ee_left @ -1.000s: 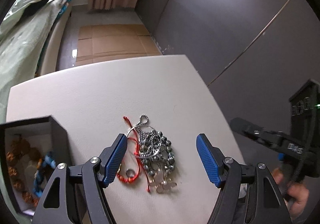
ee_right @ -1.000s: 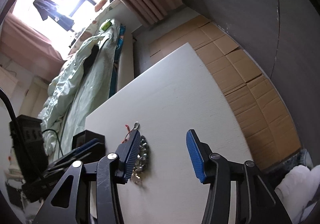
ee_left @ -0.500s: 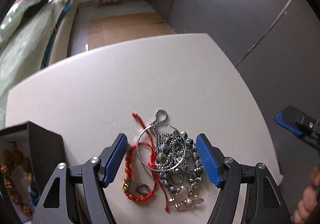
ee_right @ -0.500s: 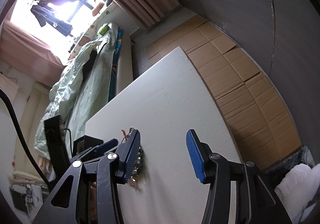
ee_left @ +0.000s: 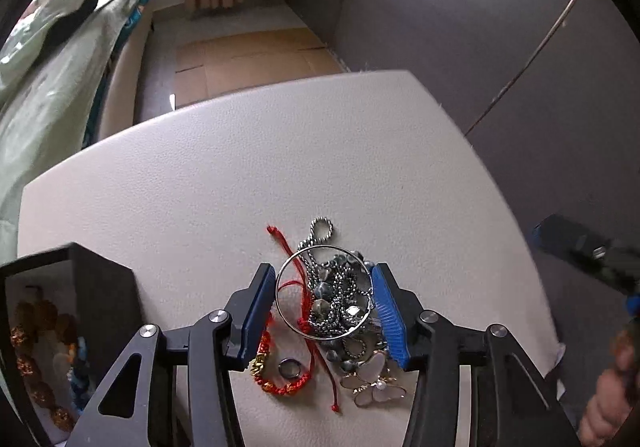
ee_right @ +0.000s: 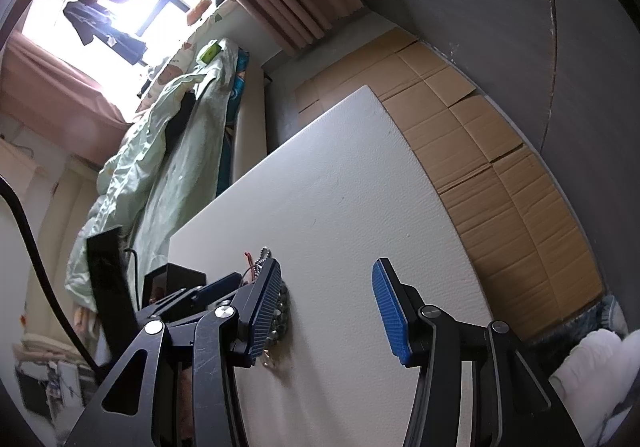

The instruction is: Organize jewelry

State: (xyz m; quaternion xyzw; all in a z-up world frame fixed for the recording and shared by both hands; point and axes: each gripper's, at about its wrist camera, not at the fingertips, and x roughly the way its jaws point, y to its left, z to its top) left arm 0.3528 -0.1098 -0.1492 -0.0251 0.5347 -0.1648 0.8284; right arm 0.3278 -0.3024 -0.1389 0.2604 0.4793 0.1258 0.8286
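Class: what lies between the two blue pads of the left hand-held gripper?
Left wrist view: the silver ring, over tangled bead chains, as the jaws close.

Black box (ee_left: 100, 287) cut off at left edge; its beaded contents only partly visible. Jewelry pile (ee_right: 282, 311) mostly hidden behind right hand-held gripper's finger (ee_right: 264, 311). Blurred hand (ee_left: 608, 407) cropped at frame corner.

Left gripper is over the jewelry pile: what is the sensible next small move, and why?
Probably finish closing, then lift a little. The left gripper has its jaws closing, and the silver hoop sits between the blue fingers, right at both pads. The open black box waits beside it.
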